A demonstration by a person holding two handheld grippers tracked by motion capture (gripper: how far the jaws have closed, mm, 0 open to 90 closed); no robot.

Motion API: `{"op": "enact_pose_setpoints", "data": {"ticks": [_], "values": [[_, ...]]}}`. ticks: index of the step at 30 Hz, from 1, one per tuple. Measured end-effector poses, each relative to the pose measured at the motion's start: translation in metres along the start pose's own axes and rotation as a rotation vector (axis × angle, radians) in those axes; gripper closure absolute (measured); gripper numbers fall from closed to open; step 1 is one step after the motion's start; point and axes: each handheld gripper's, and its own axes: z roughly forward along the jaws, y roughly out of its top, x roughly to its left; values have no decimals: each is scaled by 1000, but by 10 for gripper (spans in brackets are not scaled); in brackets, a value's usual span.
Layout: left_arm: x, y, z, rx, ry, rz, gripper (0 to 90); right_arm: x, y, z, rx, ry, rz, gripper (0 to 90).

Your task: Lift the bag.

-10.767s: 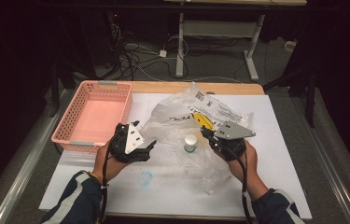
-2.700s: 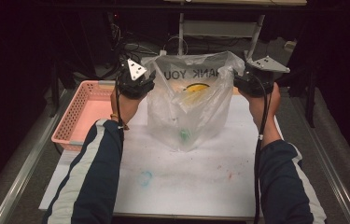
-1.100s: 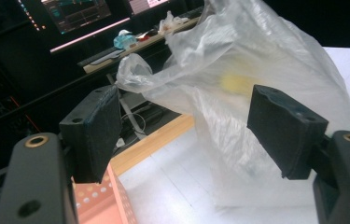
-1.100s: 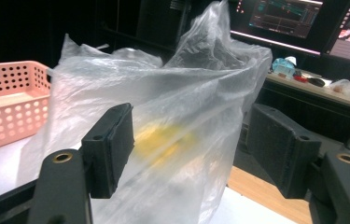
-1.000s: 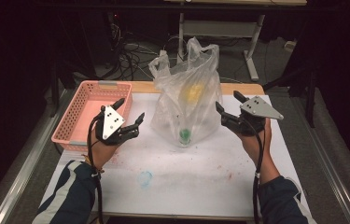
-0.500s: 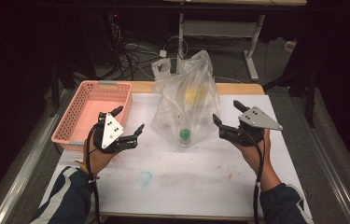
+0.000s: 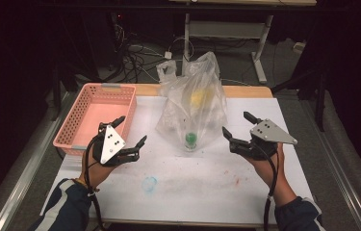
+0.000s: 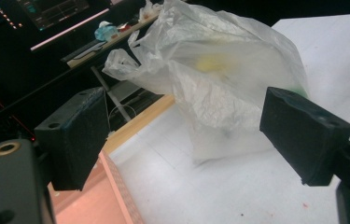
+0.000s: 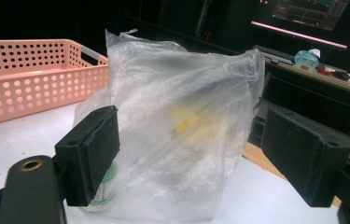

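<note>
Table [image 7: 264, 192]: white sheet, faint blue smear toward the near left and red specks toward the near right. No change from the earlier frames.

Plastic bag [image 7: 193, 103]: stands upright on the table's far middle, between the two grippers and touched by neither. 2.7 s ago it was held up, stretched between both grippers at the far edge; by 1.0 s ago it stood free, and it has settled a little lower since. Handles flop at the top. A yellow item [image 7: 197, 98] shows blurred through the film in the upper part; a small container with a green cap [image 7: 189, 139] sits at the bottom front.

Pink basket [image 7: 96, 118]: at the table's left edge, unmoved, interior bare. It lies just behind the left gripper, well apart from the bag.

Left gripper [image 7: 130, 139]: jaws spread wide, nothing between them; it has drawn back toward the near left since 1.0 s ago. In the left gripper view the bag [image 8: 219, 79] sits beyond the gap.

Right gripper [image 7: 238, 130]: jaws likewise apart and empty, pulled back to the right of the bag. The right gripper view frames the bag [image 9: 186, 116] between its jaws, not in contact, with the basket [image 9: 28, 79] beyond. Nothing obstructs either side of the bag.
</note>
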Motion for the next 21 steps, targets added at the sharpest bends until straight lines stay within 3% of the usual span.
{"op": "enact_pose_setpoints", "data": {"ticks": [21], "values": [[-3,-27,-18,63,26,14,157,6,-23,-22,19,11,-23,186]]}}
